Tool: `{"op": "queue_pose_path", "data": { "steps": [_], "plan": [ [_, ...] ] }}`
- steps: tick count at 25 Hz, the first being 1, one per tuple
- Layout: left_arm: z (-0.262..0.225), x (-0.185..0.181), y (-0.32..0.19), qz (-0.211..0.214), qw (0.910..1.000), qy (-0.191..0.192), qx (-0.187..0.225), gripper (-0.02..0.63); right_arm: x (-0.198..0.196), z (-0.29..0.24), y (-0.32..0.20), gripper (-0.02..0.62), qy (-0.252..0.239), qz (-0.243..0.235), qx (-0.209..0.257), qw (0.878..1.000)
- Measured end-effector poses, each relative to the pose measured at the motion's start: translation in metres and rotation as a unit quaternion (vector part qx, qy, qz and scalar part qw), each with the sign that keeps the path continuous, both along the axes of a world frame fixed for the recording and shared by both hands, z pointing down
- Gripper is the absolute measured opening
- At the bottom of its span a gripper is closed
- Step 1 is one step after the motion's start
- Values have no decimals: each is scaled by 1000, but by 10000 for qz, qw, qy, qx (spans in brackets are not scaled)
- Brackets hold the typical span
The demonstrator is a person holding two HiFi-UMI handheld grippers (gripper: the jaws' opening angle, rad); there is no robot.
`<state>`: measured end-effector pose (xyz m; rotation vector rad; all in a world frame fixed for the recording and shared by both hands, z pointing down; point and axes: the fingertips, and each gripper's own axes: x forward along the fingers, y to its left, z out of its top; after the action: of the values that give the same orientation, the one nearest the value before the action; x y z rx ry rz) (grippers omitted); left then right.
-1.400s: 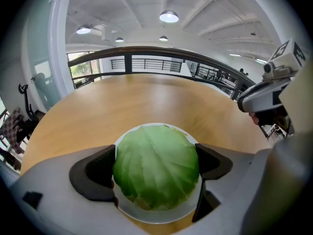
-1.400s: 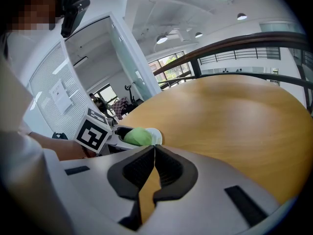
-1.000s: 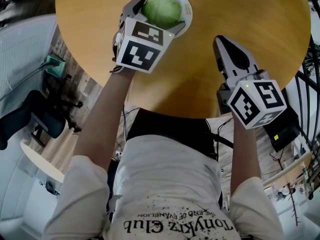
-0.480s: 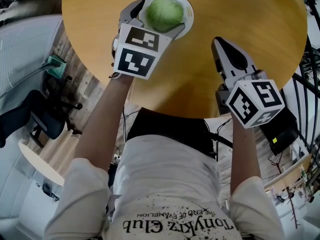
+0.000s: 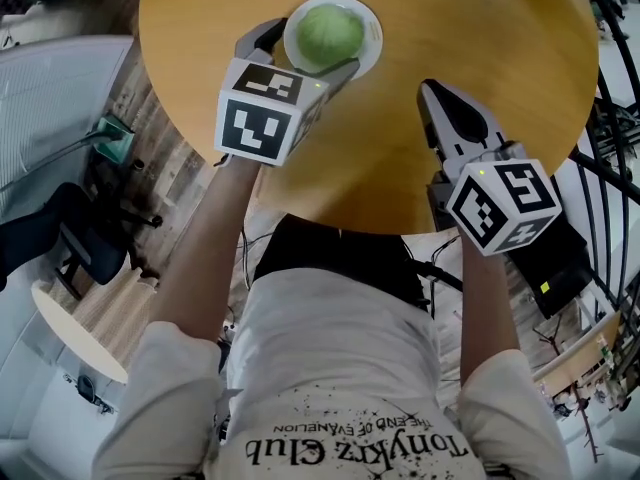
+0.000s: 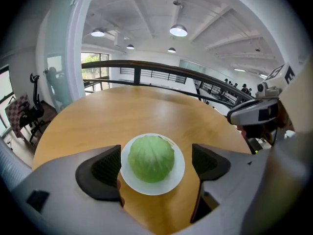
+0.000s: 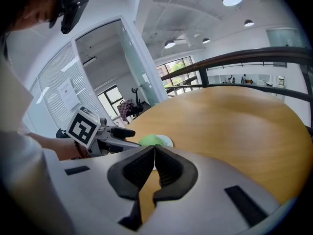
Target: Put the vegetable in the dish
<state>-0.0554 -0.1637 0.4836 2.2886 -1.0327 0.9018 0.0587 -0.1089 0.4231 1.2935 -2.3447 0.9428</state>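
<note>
A pale green cabbage [image 5: 328,34] rests in a small white dish [image 5: 372,46] on the round wooden table [image 5: 480,38]. My left gripper [image 5: 300,56] is open just short of the dish, with one jaw to each side of its near rim. In the left gripper view the cabbage [image 6: 150,158] sits on the dish [image 6: 178,174] between the dark pads [image 6: 106,166], and neither pad touches it. My right gripper [image 5: 434,93] is shut and empty above the table's near right part. From the right gripper view the cabbage [image 7: 151,140] shows beyond the closed jaws.
The table edge [image 5: 330,218] curves close to the person's body. An office chair [image 5: 70,233] and a floor socket [image 5: 112,133] lie left of the table. A dark railing [image 6: 161,70] runs behind the table. The left gripper's marker cube [image 7: 83,127] is at the right gripper view's left.
The left gripper has drawn back toward the person, off the cabbage, which stays in the dish. The right gripper has hardly moved.
</note>
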Motion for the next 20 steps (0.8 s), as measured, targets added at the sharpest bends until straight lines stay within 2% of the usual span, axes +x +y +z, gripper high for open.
{"op": "queue_pose_path", "data": {
  "steps": [5, 10, 15, 20],
  "plan": [
    [-28, -7, 16, -146, 9995, -80, 280, 370, 6, -17, 11, 26, 41, -9, 124, 9999],
    [-54, -27, 32, -373, 9982, -158, 446, 203, 8, -41, 15, 25, 144, -42, 273, 9995],
    [-92, -43, 51, -582, 9957, -135, 709, 85, 17, -67, 23, 25, 230, -33, 460, 9987],
    [-128, -49, 82, -620, 9938, -16, 920, 38, 16, -88, 41, 25, 249, -6, 576, 9980]
  ]
}}
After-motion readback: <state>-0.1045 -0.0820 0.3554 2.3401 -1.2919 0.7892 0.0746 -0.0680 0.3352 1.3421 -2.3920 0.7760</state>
